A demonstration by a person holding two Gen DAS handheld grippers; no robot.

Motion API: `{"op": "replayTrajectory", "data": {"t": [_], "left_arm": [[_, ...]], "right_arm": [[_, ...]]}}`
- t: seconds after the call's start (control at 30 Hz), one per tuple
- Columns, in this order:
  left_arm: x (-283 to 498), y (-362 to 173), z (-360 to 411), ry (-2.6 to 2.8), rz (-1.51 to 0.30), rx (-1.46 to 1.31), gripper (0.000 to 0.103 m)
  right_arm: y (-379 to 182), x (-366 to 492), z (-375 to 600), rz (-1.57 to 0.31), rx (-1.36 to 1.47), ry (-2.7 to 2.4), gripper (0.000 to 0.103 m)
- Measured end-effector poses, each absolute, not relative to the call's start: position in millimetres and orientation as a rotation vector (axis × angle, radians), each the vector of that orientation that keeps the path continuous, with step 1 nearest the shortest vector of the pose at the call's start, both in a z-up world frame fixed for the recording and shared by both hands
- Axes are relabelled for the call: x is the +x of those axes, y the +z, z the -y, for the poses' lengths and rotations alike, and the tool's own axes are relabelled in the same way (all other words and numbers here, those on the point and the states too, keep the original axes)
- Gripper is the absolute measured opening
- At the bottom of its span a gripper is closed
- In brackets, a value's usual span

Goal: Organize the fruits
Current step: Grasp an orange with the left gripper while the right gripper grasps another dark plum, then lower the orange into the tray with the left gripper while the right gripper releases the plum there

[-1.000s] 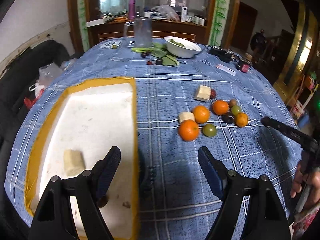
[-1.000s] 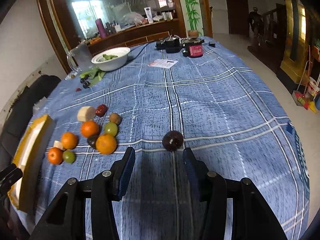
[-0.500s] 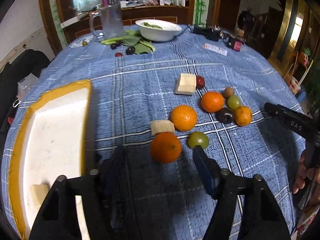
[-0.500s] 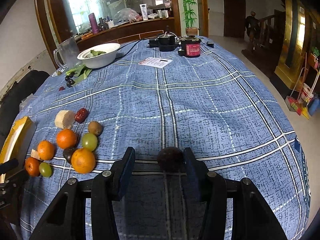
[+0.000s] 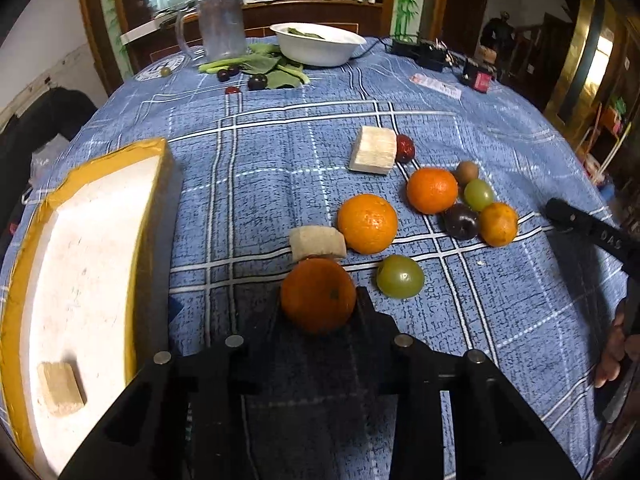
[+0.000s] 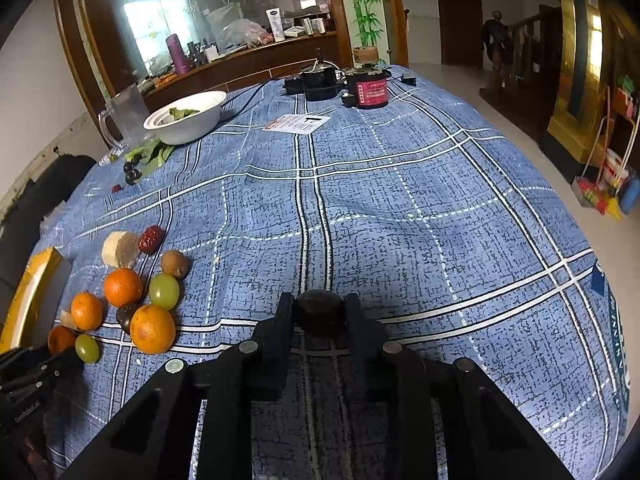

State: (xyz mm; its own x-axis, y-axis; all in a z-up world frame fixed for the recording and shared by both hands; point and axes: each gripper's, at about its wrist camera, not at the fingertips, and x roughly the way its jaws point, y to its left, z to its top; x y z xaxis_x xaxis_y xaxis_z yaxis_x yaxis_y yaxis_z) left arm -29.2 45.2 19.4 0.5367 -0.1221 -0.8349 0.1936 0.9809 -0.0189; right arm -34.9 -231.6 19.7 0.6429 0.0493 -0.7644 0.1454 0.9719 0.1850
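Note:
My left gripper (image 5: 318, 304) is shut on an orange (image 5: 318, 295) at the near end of a cluster of fruit on the blue checked tablecloth. Behind it lie a pale block (image 5: 317, 242), a second orange (image 5: 367, 223), a green fruit (image 5: 399, 276), a third orange (image 5: 431, 190) and a dark plum (image 5: 460, 221). A yellow-rimmed white foam tray (image 5: 86, 248) lies to the left and holds a pale block (image 5: 61, 388). My right gripper (image 6: 319, 312) is shut on a dark round fruit (image 6: 319, 310) on the cloth, right of the cluster (image 6: 152, 328).
A white bowl (image 5: 319, 44) with greens, a clear jug (image 5: 221, 26), leaves and small dark fruits (image 5: 257, 81) stand at the far side. A red canister (image 6: 367, 89), black devices (image 6: 318, 79) and a paper card (image 6: 299, 124) lie far right. The table edge drops off on the right.
Both grippers moved forward and closed. The left one swung right from the tray and took hold of the near orange. The right one reached the dark fruit and shut on it.

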Motion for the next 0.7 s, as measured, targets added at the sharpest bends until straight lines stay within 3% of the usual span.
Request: {"op": "replayTrajectory", "data": {"t": [0.4, 0.7], "left_arm": [[-67, 69, -92, -0.177, -0.873, -0.067, 0.033], [-87, 88, -174, -0.046, -0.800, -0.160, 0.033]], "right_arm": [[39, -53, 242, -0.750, 0.492, 0.154, 0.025], [91, -65, 167, -0.738, 0.498, 0.359, 0.026]]}}
